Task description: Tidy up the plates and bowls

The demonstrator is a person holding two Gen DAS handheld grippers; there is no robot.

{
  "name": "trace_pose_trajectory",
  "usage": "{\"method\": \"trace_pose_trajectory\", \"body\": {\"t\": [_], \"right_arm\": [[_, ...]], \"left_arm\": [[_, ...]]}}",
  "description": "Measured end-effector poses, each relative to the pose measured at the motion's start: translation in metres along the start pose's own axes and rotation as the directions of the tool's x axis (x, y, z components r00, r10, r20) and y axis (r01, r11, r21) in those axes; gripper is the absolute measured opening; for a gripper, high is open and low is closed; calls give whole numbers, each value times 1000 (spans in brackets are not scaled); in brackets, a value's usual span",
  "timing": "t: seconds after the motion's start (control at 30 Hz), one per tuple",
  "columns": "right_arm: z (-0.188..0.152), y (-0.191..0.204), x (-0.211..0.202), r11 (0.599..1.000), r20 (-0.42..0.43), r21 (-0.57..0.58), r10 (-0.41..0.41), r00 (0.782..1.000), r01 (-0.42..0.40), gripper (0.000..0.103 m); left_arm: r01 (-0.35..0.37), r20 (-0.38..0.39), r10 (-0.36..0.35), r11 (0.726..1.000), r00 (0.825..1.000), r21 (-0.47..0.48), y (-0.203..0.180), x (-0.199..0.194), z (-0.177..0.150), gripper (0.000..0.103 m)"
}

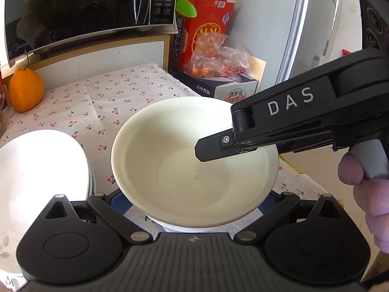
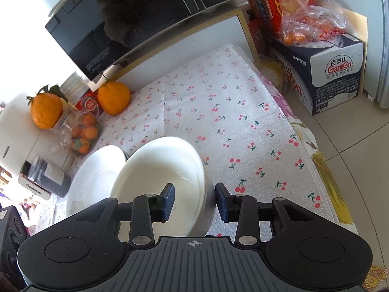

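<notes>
A cream bowl (image 1: pixel 184 160) sits nested in another white bowl on the cherry-print cloth (image 1: pixel 102 102), with a stack of white plates (image 1: pixel 36 170) to its left. My left gripper (image 1: pixel 192 202) is open wide, its blue pads on either side of the bowl's near edge. My right gripper (image 2: pixel 194 200) is open, straddling the bowl's right rim (image 2: pixel 201 177): one pad inside the bowl (image 2: pixel 158 177), one outside. In the left wrist view the right gripper's finger (image 1: pixel 211 148) hangs over the bowl. The plates also show in the right wrist view (image 2: pixel 94 172).
A microwave (image 1: pixel 80 7) stands on a shelf behind the cloth. An orange (image 1: pixel 25 90) sits at the back left; a second orange (image 2: pixel 46 110) and a jar of small fruit (image 2: pixel 82 133) show in the right wrist view. Boxes (image 2: pixel 335 73) with bagged fruit stand to the right.
</notes>
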State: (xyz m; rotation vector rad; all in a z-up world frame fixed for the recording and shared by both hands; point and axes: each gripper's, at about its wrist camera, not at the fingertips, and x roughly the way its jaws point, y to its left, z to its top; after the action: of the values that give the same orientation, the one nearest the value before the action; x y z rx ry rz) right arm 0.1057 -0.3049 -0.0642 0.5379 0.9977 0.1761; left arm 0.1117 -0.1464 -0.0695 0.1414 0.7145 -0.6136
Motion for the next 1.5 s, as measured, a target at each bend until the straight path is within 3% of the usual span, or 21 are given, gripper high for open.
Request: {"method": "trace_pose_trajectory", "body": {"t": [0.6, 1.5], "right_arm": [[6, 22, -9, 998, 25, -31, 58, 998, -57, 36], [3, 95, 20, 988, -3, -86, 128, 992, -128, 36]], "left_arm": [[-9, 28, 9, 1000, 1000, -4, 12, -23, 4, 99], [-81, 50, 85, 994, 995, -72, 67, -72, -8, 98]]}}
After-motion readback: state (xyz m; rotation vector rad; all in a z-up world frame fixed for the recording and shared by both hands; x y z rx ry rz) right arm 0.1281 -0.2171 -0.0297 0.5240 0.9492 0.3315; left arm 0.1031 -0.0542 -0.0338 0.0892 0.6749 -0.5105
